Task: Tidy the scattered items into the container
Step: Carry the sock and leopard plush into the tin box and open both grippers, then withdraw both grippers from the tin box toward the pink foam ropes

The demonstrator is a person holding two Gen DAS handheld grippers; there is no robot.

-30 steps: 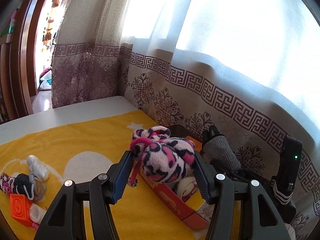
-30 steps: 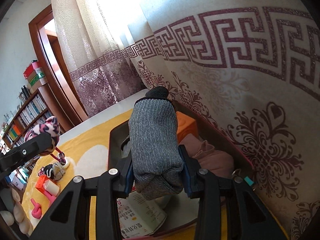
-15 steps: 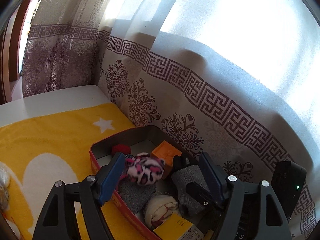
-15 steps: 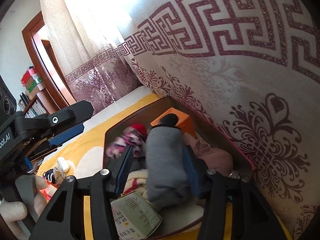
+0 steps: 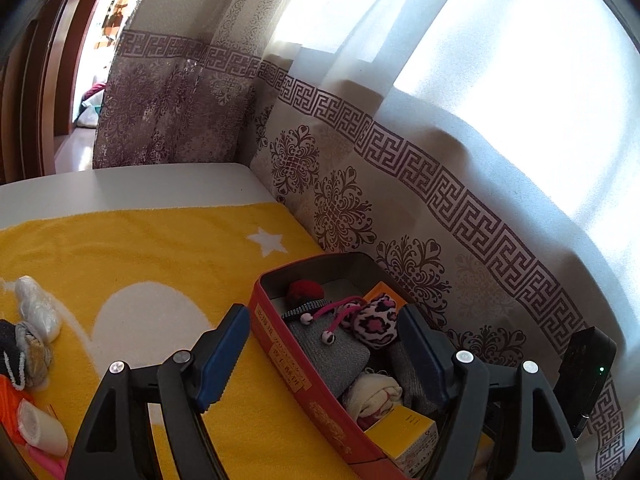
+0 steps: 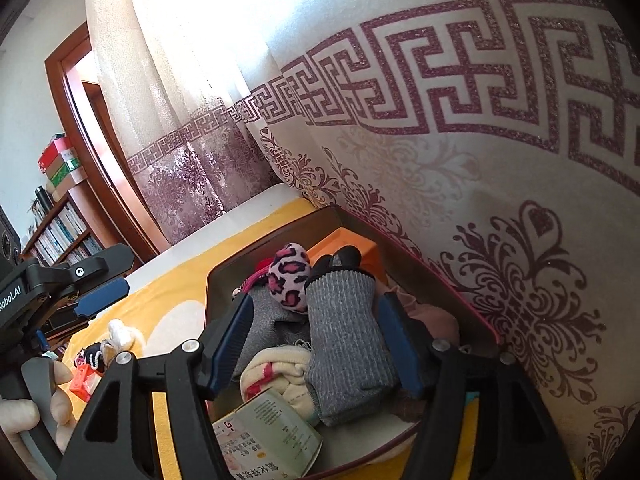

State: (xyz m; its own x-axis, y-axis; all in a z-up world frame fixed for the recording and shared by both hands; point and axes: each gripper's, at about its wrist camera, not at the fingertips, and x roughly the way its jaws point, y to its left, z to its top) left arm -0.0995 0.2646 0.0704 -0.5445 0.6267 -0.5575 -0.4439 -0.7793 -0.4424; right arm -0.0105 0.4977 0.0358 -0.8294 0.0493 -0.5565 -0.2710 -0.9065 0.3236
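Note:
A red box [image 5: 298, 382] stands on the yellow cloth by the curtain, holding several soft items. The pink leopard-print plush [image 5: 374, 322] lies inside it on a grey knit; it also shows in the right wrist view [image 6: 289, 282]. My left gripper [image 5: 324, 354] is open and empty above the box. My right gripper [image 6: 316, 340] is open over the box [image 6: 486, 326], and a rolled grey sock [image 6: 346, 340] lies loose between its jaws among the other items.
Scattered items lie at the cloth's left: a white bundle [image 5: 36, 308], dark knit pieces [image 5: 16, 350], an orange toy [image 5: 12, 404] and a white cup [image 5: 42, 428]. A booklet [image 6: 264, 436] and yellow carton [image 5: 408, 430] are in the box. The patterned curtain [image 5: 420, 184] hangs just behind.
My left gripper opened and dropped the leopard plush into the box, then drew back. My right gripper opened and let the grey sock settle in the box.

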